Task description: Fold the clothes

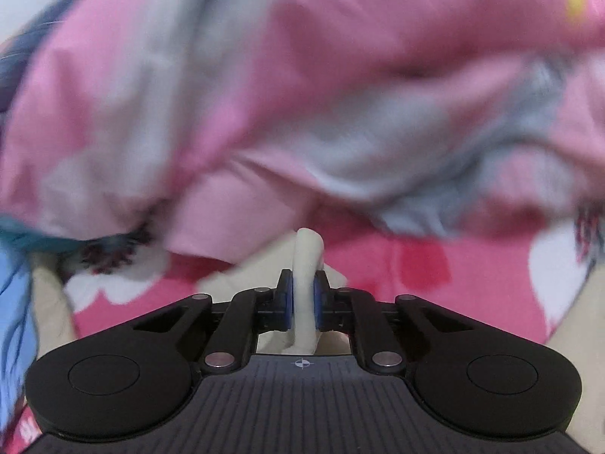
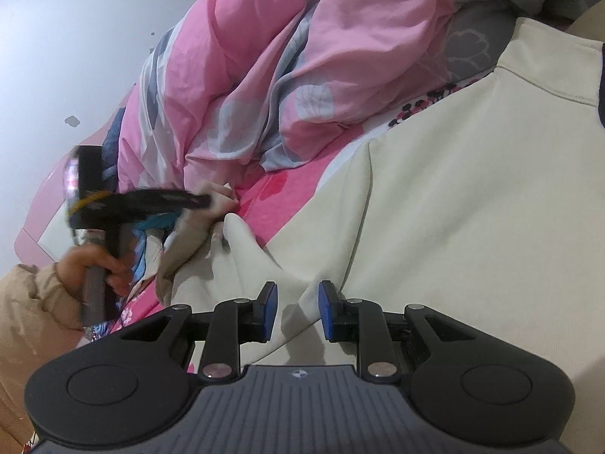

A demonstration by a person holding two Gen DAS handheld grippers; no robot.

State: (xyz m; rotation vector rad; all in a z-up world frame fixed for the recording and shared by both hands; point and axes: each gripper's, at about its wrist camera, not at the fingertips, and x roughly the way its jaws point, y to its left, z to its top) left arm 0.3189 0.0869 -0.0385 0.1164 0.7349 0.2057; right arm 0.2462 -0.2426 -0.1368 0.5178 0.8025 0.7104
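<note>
A cream garment (image 2: 472, 196) lies spread over the bed on the right of the right wrist view. My right gripper (image 2: 298, 312) sits at its near edge, and a raised fold of the cream cloth fills the gap between its blue pads (image 2: 269, 314). From there a ridge of cloth runs to my left gripper (image 2: 208, 200), blurred, held by a hand (image 2: 98, 265). In the left wrist view the left gripper (image 1: 303, 299) is shut on a narrow fold of the cream garment (image 1: 308, 265) that stands up between its pads.
A rumpled pink quilt (image 2: 264, 75) with grey and white flowers is heaped behind the garment, and it fills the left wrist view as the quilt (image 1: 302, 94). A deeper pink sheet (image 2: 272, 196) covers the bed. A pale wall (image 2: 68, 38) is at the upper left.
</note>
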